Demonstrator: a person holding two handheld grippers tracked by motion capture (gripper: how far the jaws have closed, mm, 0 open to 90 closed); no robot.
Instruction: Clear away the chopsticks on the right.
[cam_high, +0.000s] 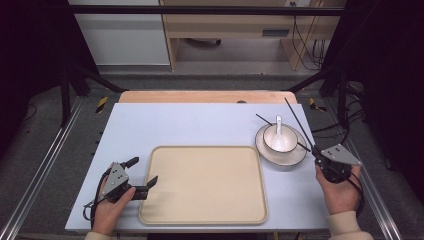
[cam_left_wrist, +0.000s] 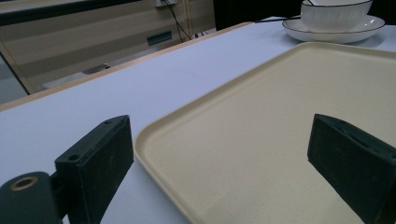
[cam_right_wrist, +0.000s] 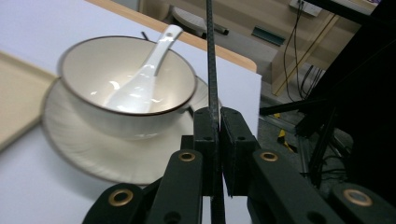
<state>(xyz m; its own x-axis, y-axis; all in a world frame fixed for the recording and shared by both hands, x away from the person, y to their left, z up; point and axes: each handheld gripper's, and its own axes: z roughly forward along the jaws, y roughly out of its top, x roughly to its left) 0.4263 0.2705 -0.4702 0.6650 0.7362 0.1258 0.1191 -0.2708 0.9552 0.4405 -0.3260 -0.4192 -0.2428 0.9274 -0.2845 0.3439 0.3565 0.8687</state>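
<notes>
Chopstick pinched in right tool near surface right edge, beside bowl. Keep grip firm, lift clear of bowl rim. Left tool wide at tray left edge.

Beyond the far edge of the table lies a grey floor. A wooden desk stands on it against a white wall panel, with cables hanging at its right. Black frame bars cross overhead.
</notes>
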